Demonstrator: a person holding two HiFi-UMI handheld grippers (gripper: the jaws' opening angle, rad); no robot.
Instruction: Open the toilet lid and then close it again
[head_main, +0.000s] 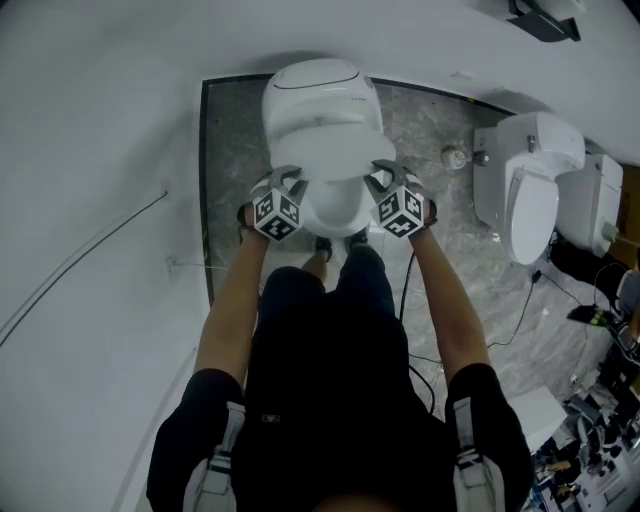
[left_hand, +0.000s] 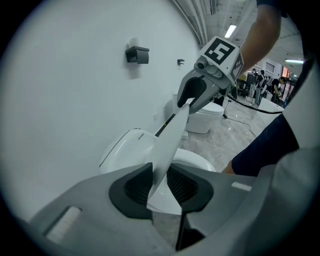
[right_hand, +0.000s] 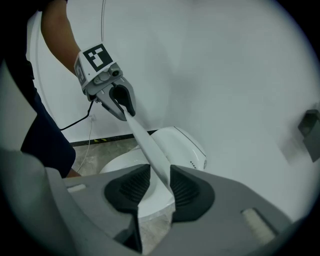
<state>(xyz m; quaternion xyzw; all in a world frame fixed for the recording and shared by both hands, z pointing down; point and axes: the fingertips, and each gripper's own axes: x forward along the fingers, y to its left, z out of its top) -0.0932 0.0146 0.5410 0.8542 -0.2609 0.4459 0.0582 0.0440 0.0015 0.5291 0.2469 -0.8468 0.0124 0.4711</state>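
A white toilet (head_main: 312, 85) stands against the wall on a marble floor. Its lid (head_main: 322, 135) is tilted part-way up over the bowl (head_main: 335, 208). My left gripper (head_main: 287, 180) grips the lid's left front edge and my right gripper (head_main: 383, 177) its right front edge. In the left gripper view the thin lid (left_hand: 170, 137) runs slantwise between my ribbed pads (left_hand: 137, 187), with the right gripper (left_hand: 192, 97) clamped at its far end. The right gripper view mirrors this: the lid (right_hand: 147, 145) lies between the pads (right_hand: 185, 190), and the left gripper (right_hand: 122, 102) holds the far end.
Two more white toilets (head_main: 530, 185) (head_main: 600, 200) stand to the right. A black cable (head_main: 408, 290) trails over the floor beside my legs. The white wall (head_main: 90, 150) runs close on the left, with a small black box (left_hand: 137, 55) mounted on it.
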